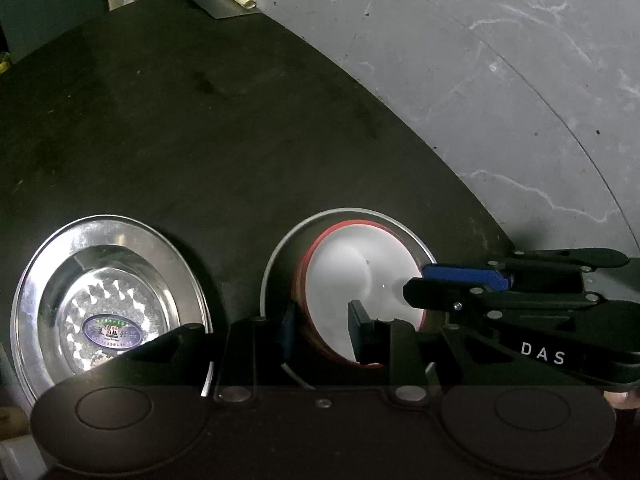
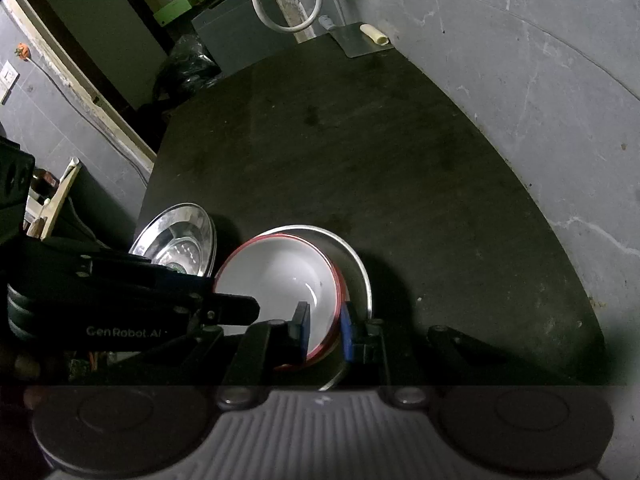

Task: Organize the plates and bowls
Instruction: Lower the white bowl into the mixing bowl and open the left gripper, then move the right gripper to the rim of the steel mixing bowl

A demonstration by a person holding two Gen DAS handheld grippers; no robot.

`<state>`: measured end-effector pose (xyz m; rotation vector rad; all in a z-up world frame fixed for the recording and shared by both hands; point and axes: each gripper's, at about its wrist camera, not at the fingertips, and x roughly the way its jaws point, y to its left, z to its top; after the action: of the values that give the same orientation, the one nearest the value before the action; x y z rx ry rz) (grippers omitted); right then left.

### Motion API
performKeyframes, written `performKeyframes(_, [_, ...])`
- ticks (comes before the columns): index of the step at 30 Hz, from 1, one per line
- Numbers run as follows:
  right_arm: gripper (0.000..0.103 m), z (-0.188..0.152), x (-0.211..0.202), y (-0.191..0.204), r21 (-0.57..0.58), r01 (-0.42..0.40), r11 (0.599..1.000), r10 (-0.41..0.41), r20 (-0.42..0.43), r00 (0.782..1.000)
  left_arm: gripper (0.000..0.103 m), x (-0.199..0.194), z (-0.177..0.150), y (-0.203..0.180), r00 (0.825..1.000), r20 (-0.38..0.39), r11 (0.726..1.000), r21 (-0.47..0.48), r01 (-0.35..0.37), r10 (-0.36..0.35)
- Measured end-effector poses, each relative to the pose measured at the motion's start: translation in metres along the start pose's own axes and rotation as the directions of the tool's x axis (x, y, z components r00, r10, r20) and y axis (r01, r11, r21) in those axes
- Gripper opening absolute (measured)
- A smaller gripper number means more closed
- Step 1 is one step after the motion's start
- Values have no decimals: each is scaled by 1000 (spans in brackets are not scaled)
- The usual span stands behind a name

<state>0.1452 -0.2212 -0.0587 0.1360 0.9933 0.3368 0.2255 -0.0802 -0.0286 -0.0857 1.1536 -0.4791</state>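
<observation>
Bowl (image 2: 280, 276), white inside with a red rim, sits nested in a larger metal bowl (image 2: 362, 268) on the dark table (image 2: 360, 140); the right gripper (image 2: 324, 330) pinches its near wall, one blue pad (image 2: 346, 334) outside, the other finger inside; the left gripper (image 1: 324, 326) straddles the opposite wall of the same bowl, jaws a little apart, whether its pads press the rim I cannot tell; just beside, to the left, stands a stack of steel plates (image 1: 108, 300), apart from the bowls.

Both wrist views close, angled down; share red-rimmed bowl (image 1: 352, 276).
</observation>
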Motion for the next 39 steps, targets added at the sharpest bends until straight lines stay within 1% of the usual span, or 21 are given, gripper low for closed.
performKeyframes(2, [19,0,0,0,0,0,1000,0,1,1000,31,0,0,0,1000,0,1000,1,2,-2])
performKeyframes(6, [20,-1,-2,1,-1,-1,1000,1,7,1000,32,0,-1,1,1000,5,1000,-2,5,-5])
performKeyframes(9, [20,-1,-3,0,0,-1,1000,1,14,1000,37,-3,-2,2,1000,16,1000,-4,13,-12])
performKeyframes(12, [20,-1,-7,1,-6,-2,1000,2,33,999,45,-9,-3,2,999,37,1000,-6,20,-20])
performKeyframes(14, [24,-1,-11,2,-11,-1,1000,1,48,999,53,-13,-4,4,998,53,1000,-11,24,-24])
performKeyframes(16, [25,-1,-14,2,-13,3,1000,-2,58,998,57,-18,-5,6,997,70,1000,-14,21,-20])
performKeyframes(18, [27,0,-16,1,-9,6,1000,-6,68,998,64,-21,-6,7,996,84,1000,-17,11,-10])
performKeyframes(19, [28,-1,-18,0,-6,9,1000,-9,75,997,71,-22,-7,8,996,92,1000,-17,7,-5])
performKeyframes(20, [34,-1,-19,0,-1,13,1000,-13,82,997,78,-24,-8,8,995,98,1000,-17,4,-3])
performKeyframes(21, [38,0,-20,-1,2,17,1000,-17,88,996,81,-25,-9,8,994,106,1000,-16,1,1])
performKeyframes(23, [49,0,-22,-3,10,23,1000,-24,98,995,89,-28,-11,9,993,115,1000,-19,-12,14])
performKeyframes(24, [52,0,-23,-3,12,25,1000,-26,100,995,91,-29,-11,10,993,117,1000,-20,-18,20])
performKeyframes(26, [61,0,-24,-3,15,28,999,-30,105,994,100,-30,-10,12,992,118,999,-25,-32,34])
performKeyframes(27, [64,0,-24,-4,16,30,999,-32,107,994,102,-31,-10,13,992,122,999,-27,-40,43])
performKeyframes(29, [78,0,-25,-3,16,33,999,-35,111,993,102,-33,-9,15,990,131,999,-31,-41,45])
performKeyframes(30, [81,0,-25,-3,16,43,999,-45,115,992,102,-33,-9,16,990,135,999,-38,-36,41])
performKeyframes(32, [90,0,-25,-3,24,64,998,-67,120,991,102,-35,-10,18,989,141,998,-47,-34,41])
performKeyframes(39, [97,0,-26,-4,33,74,997,-78,128,989,102,-36,-10,20,985,156,997,-32,-67,71])
